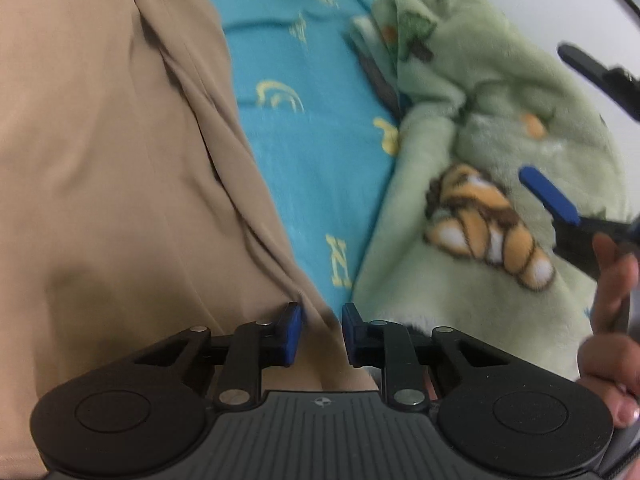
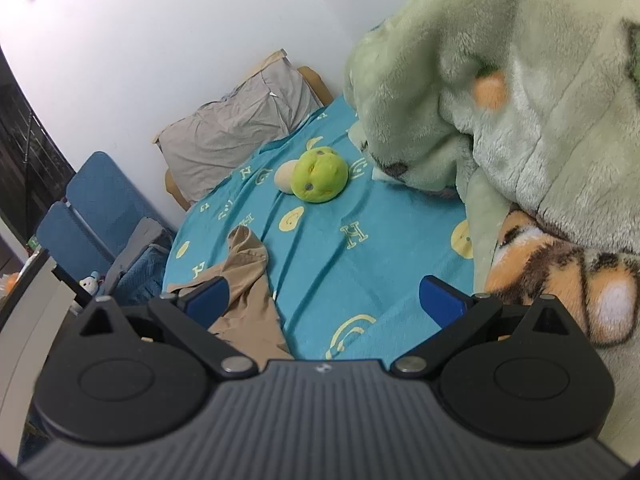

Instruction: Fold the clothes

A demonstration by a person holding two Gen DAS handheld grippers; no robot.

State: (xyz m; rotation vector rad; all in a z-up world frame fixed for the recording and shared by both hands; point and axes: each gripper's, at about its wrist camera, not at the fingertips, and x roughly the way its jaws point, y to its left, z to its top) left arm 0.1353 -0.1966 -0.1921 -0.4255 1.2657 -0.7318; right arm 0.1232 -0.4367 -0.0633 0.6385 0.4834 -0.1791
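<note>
The left claw [image 1: 322,334] is sitting at 6 o'clock in its own view, its blue pads [image 1: 291,330] nearly together with an edge of the tan garment [image 1: 120,160] lying between them; whether they are pressing the cloth I cannot tell. That garment is filling the view from 7 to 11 o'clock, spread over the blue bedsheet [image 1: 312,152]. Only this view is showing a hand [image 1: 612,320] at 4 o'clock. The right claw [image 2: 324,300] is standing wide, released, hanging over the sheet with nothing between its fingers. Only its view is showing the grey pillow [image 2: 236,128] at 11 o'clock, the blue chair [image 2: 92,216] at 9 o'clock and the whole green plush toy [image 2: 319,174]. The green fleece blanket [image 2: 520,100] is lying at 2 o'clock there.
</note>
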